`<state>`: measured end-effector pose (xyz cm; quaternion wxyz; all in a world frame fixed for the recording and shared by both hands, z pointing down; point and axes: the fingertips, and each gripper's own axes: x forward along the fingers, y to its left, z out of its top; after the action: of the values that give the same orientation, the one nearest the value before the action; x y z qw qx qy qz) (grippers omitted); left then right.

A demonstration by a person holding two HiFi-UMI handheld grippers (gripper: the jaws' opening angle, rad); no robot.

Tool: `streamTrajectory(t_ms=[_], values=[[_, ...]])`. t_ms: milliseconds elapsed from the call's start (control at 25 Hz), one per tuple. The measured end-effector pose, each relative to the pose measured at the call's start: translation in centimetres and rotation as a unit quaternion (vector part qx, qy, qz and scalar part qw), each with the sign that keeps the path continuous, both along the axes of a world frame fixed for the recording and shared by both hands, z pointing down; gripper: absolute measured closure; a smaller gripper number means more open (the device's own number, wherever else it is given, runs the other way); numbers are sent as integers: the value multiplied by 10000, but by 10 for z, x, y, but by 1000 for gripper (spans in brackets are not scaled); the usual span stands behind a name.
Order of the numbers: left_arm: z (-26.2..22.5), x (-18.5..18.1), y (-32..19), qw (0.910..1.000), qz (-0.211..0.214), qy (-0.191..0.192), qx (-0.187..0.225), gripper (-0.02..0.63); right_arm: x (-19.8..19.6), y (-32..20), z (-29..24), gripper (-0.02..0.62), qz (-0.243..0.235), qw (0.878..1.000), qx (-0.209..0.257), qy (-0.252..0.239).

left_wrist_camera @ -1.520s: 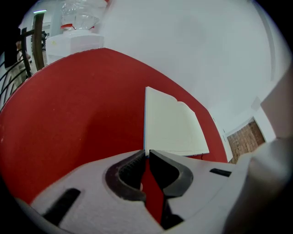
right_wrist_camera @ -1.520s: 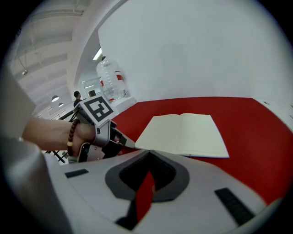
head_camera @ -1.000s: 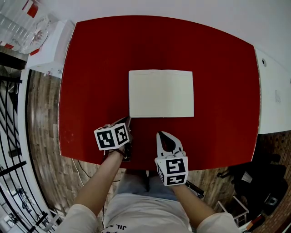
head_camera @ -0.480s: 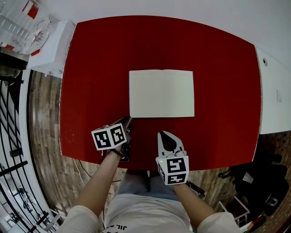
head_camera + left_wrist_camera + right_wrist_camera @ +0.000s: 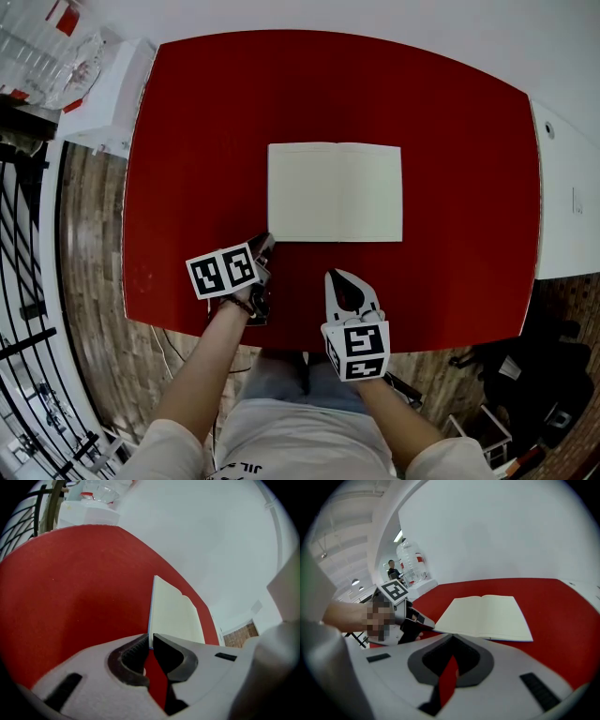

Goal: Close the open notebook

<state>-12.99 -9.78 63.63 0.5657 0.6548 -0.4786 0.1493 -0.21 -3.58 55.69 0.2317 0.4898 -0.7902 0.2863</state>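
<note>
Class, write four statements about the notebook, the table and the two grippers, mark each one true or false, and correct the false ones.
1. The notebook lies open and flat on the red table. True.
2. The right gripper is holding the notebook. False: it sits apart from the notebook, nearer the table's front edge, with its fingers together and nothing between them.
3. The left gripper has its fingers at the notebook's near left corner. True.
4. Both visible pages are full of writing. False: the pages look blank.
</note>
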Motion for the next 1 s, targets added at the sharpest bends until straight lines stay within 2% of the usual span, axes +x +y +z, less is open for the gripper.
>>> streamTrajectory(t_ms=[40,320,680,1000], values=[[1,-1,0,10000,21,-40,2,569,0,0,0,597,-3,10000,-8,-1],[-5,-1,-1,9999,36,-20,97,584,-2,-2,3,597,-26,10000,-25,-11],[-38,14,-1,9986,143,148,486,586,-2,-4,7,597,11,10000,-36,-40],[-78,46,-7,9940,453,289,952,586,1,-26,16,597,-357,9982,254,418]])
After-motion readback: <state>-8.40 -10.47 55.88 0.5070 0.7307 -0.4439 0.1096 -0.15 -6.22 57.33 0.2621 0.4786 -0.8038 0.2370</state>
